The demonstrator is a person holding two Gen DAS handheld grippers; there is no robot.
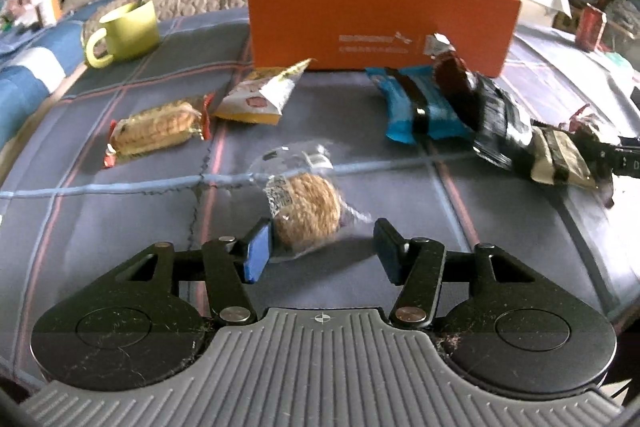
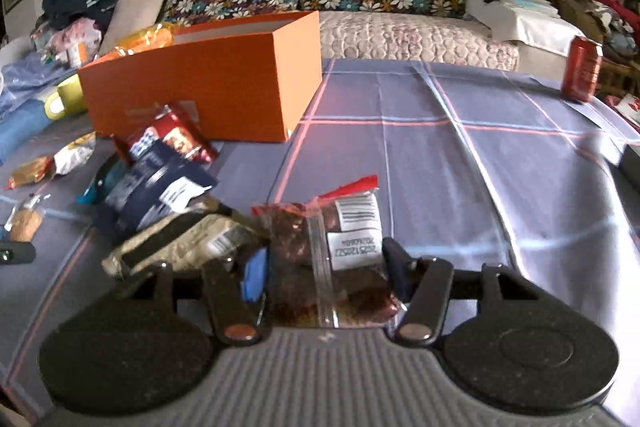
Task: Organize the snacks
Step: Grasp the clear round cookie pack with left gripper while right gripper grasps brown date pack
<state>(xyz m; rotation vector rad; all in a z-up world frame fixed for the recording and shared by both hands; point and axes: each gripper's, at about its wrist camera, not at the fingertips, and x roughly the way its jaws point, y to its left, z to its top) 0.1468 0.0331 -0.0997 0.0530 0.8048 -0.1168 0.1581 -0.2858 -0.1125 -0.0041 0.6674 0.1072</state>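
Observation:
A round brown cookie in clear wrap (image 1: 308, 215) lies on the checked cloth between the fingers of my left gripper (image 1: 320, 251). The left pad touches it and the right pad stands apart, so the jaws are open. My right gripper (image 2: 326, 267) is shut on a clear zip bag of dark red pieces (image 2: 296, 239) that fills the gap between its fingers. The open orange box (image 1: 360, 27) (image 2: 208, 87) stands at the back with a yellow packet inside. Loose in front of it lie a biscuit pack (image 1: 160, 131), a white and yellow packet (image 1: 260, 95) and a blue bar (image 1: 416, 107).
A green mug (image 1: 128, 27) with a spoon stands left of the box. A red can (image 2: 582, 71) stands at the far right of the cloth. A heap with a navy packet (image 2: 160, 187), a red packet (image 2: 176, 135) and a beige packet (image 2: 188, 239) lies left of my right gripper.

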